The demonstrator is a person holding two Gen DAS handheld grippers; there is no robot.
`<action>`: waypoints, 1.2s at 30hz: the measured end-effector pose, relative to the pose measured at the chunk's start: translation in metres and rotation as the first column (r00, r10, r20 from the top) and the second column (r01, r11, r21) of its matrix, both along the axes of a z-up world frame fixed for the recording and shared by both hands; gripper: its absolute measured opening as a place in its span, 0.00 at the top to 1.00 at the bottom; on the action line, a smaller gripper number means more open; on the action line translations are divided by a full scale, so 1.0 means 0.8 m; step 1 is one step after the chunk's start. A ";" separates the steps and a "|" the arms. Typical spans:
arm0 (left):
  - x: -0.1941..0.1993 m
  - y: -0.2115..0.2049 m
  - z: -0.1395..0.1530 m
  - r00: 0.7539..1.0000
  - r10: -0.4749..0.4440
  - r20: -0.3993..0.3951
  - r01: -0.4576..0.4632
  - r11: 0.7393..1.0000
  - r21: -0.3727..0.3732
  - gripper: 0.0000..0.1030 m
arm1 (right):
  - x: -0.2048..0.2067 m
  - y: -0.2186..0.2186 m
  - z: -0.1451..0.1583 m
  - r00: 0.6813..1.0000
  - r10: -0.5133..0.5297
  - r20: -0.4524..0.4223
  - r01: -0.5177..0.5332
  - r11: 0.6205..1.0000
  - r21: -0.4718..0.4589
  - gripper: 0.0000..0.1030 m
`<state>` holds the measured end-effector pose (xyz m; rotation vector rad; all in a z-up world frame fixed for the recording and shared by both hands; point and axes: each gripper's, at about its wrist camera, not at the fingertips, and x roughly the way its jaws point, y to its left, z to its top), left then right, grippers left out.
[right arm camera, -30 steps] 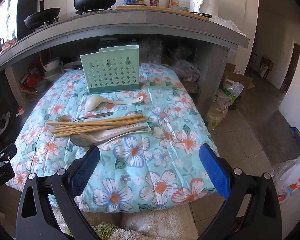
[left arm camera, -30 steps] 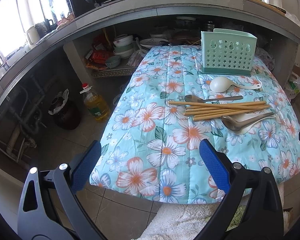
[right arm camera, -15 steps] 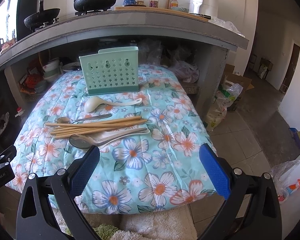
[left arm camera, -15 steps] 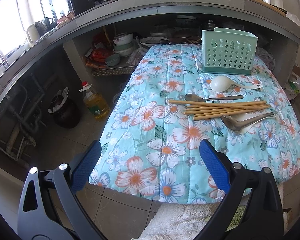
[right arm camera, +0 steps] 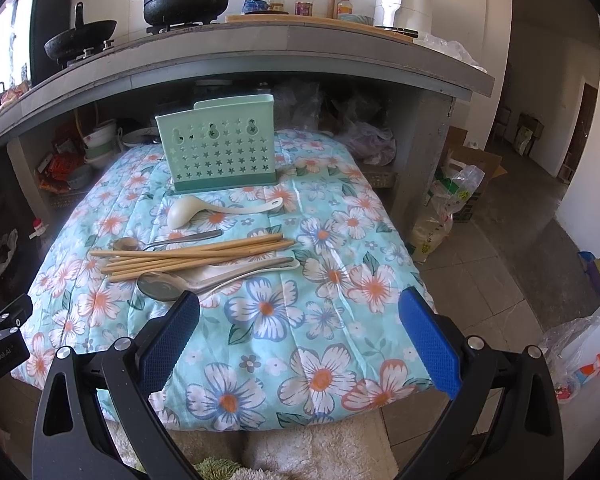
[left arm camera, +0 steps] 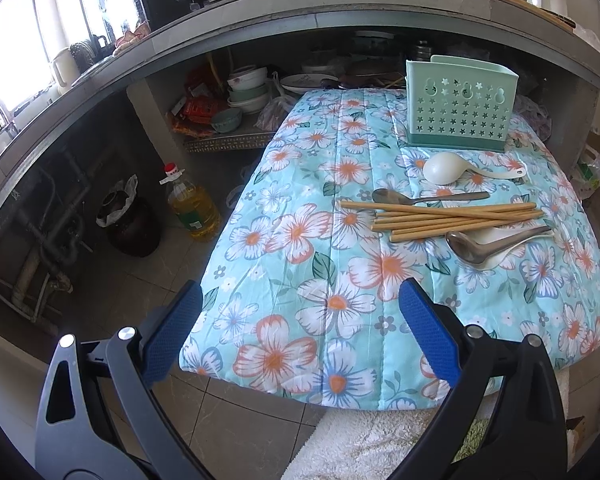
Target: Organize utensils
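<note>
A mint green utensil holder [left arm camera: 460, 108] [right arm camera: 220, 148] with star holes stands at the far end of a floral cloth [left arm camera: 340, 264] [right arm camera: 300, 320]. In front of it lie a white ladle [left arm camera: 448, 168] [right arm camera: 204, 210], a small metal spoon [left arm camera: 412, 198] [right arm camera: 156, 242], several wooden chopsticks [left arm camera: 452, 220] [right arm camera: 188, 258], and a metal ladle [left arm camera: 484, 246] [right arm camera: 172, 286] on a white spoon. My left gripper [left arm camera: 300, 336] is open and empty over the cloth's near left corner. My right gripper [right arm camera: 300, 336] is open and empty over the near edge, just short of the metal ladle.
A concrete counter [right arm camera: 260, 52] with pots overhangs the far end. An oil bottle [left arm camera: 190, 204] and a dark pot [left arm camera: 128, 220] stand on the floor at left. Bags [right arm camera: 448, 200] sit on the floor at right. A shaggy rug [left arm camera: 380, 440] lies below the near edge.
Both grippers have drifted slightly forward and closer to the cloth. Both stay open and empty. The utensils have not moved.
</note>
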<state>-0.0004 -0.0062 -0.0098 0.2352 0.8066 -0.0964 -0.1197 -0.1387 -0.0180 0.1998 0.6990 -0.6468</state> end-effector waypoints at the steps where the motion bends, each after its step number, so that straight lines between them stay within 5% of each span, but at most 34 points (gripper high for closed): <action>1: 0.002 -0.001 0.000 1.000 -0.001 -0.001 0.001 1.000 0.004 0.08 | 0.000 0.000 -0.001 1.000 -0.001 0.001 0.001 1.000 -0.002 0.06; 14: 0.049 -0.041 -0.058 0.975 -0.163 -0.148 0.149 0.984 -0.102 0.08 | 0.012 -0.017 -0.047 0.998 0.016 -0.069 -0.018 0.999 -0.027 0.06; 20: 0.077 -0.063 -0.072 0.938 -0.311 -0.155 0.256 0.920 -0.297 0.08 | 0.032 -0.035 -0.075 0.995 0.046 -0.085 -0.043 0.998 0.035 0.06; 28: 0.101 -0.095 -0.086 0.907 -0.364 -0.210 0.261 0.880 -0.397 0.08 | 0.051 -0.054 -0.115 0.988 0.088 -0.125 -0.071 0.989 0.133 0.06; 36: 0.122 -0.100 -0.107 0.870 -0.367 -0.328 0.177 0.855 -0.487 0.64 | 0.059 -0.073 -0.143 0.984 0.117 -0.136 -0.080 0.964 0.254 0.06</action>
